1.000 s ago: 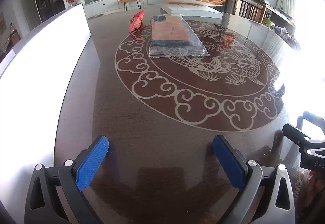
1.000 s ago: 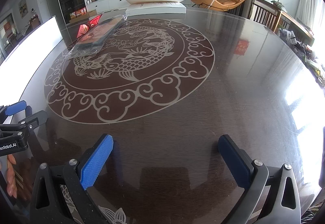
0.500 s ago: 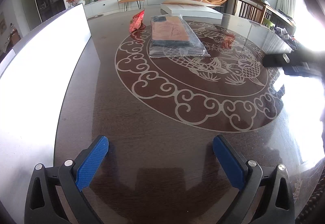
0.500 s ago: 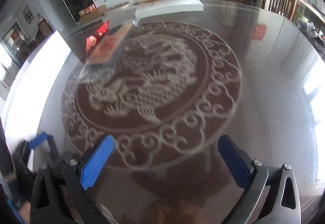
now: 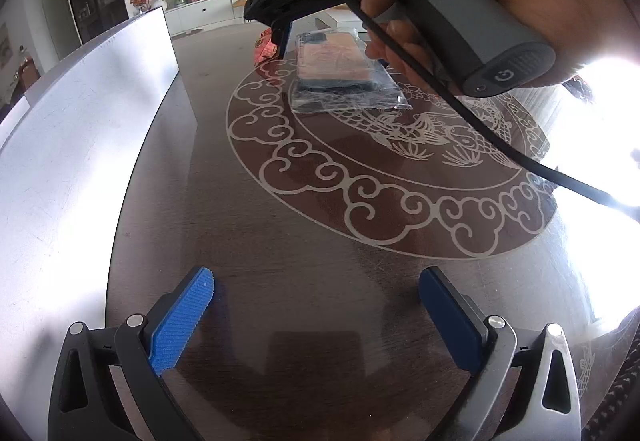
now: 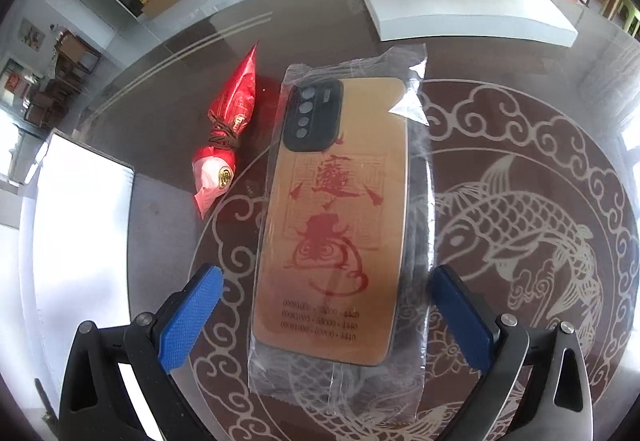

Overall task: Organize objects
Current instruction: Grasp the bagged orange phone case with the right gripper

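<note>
Phone case (image 6: 336,217) sealed in clear bag (image 6: 416,89), lying between our right gripper (image 6: 326,315) jaws, wide; left gripper (image 5: 316,315) wide too.

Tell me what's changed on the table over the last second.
The right gripper has swung forward across the table and now hangs open over the plastic-wrapped tan phone case, its blue pads either side, nothing gripped. The left gripper stayed put, open and empty. The phone case and the red foil packet have not moved.

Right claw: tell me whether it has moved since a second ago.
Yes. The right claw moved forward across the table, now straddling the bagged phone case, open.
</note>
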Available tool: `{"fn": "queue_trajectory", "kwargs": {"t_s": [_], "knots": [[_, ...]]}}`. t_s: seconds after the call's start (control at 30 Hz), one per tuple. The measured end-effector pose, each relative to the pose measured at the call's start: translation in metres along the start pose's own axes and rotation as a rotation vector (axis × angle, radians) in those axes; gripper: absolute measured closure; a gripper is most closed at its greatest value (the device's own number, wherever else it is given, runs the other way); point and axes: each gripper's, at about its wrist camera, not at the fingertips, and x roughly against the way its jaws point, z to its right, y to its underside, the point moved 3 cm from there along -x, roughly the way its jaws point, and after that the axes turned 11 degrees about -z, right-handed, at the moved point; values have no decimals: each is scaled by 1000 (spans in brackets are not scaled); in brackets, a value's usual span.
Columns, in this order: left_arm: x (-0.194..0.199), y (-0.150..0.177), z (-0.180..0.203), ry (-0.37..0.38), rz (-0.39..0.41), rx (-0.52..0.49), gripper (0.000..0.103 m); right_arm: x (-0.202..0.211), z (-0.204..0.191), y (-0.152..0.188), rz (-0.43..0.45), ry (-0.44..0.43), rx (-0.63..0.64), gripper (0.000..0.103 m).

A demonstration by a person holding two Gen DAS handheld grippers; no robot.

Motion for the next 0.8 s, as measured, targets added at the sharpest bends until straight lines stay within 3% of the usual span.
{"fn": "queue_trajectory", "kwargs": {"t_s": [0.1, 0.17, 0.23, 0.4, 0.57, 0.8], "knots": [[-1, -1, 1, 0, 0, 0, 0, -5, -16, 2, 13, 104, 97, 0], [-1, -2, 1, 0, 0, 0, 0, -1, -20, 7, 69, 168, 147, 18], [-1, -1, 1, 0, 0, 0, 0, 3, -14, 15, 102, 161, 152, 23], [-1, -1, 1, 0, 0, 0, 0, 17, 32, 48, 142, 164, 127, 23], [-1, -1, 1, 0, 1, 0, 0, 36, 99, 114, 203, 171, 92, 23], [-2, -2, 1, -4, 0, 5, 0, 55, 162, 223, 322, 189, 25, 20]]}}
